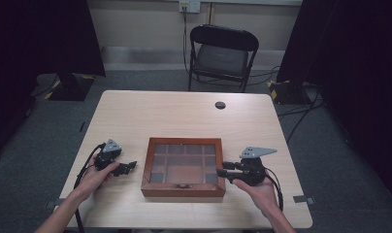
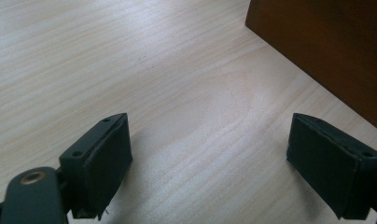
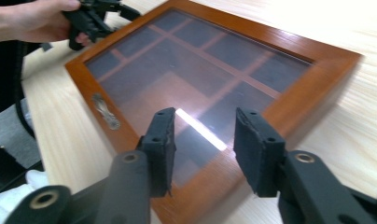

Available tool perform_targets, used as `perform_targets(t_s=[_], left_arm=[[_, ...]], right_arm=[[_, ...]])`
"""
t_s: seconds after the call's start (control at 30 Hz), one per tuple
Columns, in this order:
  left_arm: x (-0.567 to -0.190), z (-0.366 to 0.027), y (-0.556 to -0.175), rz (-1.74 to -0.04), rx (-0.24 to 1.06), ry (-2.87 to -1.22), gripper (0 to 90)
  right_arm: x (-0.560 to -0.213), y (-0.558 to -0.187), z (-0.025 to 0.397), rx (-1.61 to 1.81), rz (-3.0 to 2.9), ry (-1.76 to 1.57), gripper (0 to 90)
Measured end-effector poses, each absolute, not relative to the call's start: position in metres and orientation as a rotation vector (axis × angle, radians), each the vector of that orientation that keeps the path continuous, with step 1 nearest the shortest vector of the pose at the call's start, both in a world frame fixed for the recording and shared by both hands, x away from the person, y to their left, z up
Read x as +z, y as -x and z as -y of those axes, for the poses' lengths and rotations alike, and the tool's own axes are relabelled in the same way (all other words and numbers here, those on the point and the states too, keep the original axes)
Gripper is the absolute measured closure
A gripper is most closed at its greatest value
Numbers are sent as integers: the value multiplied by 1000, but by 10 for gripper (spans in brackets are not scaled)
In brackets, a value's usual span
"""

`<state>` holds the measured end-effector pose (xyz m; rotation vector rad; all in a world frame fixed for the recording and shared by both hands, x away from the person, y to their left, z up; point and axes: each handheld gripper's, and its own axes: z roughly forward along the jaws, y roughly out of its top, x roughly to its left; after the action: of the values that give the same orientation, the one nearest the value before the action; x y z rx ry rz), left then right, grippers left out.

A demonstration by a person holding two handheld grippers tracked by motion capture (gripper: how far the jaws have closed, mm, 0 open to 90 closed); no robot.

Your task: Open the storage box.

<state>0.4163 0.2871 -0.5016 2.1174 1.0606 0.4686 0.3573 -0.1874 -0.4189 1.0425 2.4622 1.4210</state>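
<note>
Centrally, a glass-lidded wooden box (image 1: 183,167) lies shut on the tabletop (image 1: 184,116) between both claws, its compartments' contents unclear. Left claw (image 2: 210,158) gapes wide beside it; right claw (image 3: 203,149) hovers narrower over its edge.

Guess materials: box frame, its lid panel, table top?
Box frame: looks like reddish-brown wood with a satin varnish; faint grain shows. Lid panel: glass or clear plastic, glossy; a light streak reflects and dividers show through. Table top: pale wood-grain, probably matte laminate, but solid wood can't be excluded.

Black two-jaw grippers (image 1: 127,168), grey triangular plates (image 1: 257,152), trailing black cables (image 1: 84,167)
</note>
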Motion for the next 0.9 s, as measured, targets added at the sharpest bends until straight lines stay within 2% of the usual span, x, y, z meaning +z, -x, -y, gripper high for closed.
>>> perform_targets(t_s=[0.9], left_arm=[[-502,-286,-419,-1057,470,-2123,100]], right_arm=[[-420,-357,91,1474,-2739,-713,806]])
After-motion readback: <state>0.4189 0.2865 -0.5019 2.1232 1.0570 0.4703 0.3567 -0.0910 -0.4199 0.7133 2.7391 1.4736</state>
